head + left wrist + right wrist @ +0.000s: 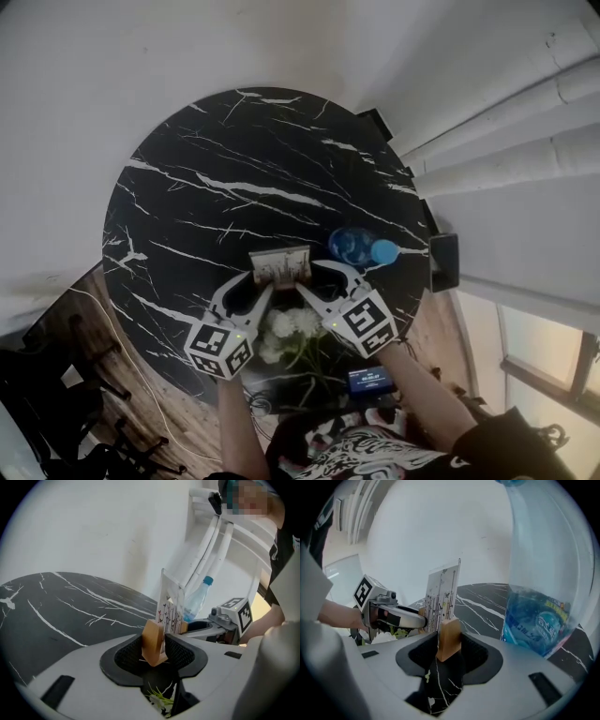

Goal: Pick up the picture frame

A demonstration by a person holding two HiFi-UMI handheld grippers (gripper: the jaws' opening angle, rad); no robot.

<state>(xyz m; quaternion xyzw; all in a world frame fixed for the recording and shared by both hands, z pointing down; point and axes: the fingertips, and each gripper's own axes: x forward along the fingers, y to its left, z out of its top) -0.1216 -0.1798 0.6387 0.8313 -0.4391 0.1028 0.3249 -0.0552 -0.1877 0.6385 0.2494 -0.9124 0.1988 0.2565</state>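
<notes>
- We are gripping the picture frame (pixel 279 265) at both ends: left gripper (pixel 153 648) and right gripper (pixel 449 644) are each clenched on a wooden foot.
- It is standing upright near the table (pixel 187 187) edge, beside the water bottle (pixel 361 246).
- We are aiming to raise both ends evenly, without twisting the panel.

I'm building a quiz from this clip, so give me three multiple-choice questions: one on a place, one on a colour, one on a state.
1. Where is the clear blue-capped plastic water bottle?
A on the round black white-veined marble table
B on the floor
C in a gripper
2. The clear-panelled picture frame's end blocks are:
A red
B light brown wood
C black
3. The left hand-held gripper is:
A open
B shut on the bottle
C shut on a frame block
Answers: 1 A, head view shows it on the tabletop; 2 B, both gripper views show it; 3 C, its jaws clamp the block.
</notes>
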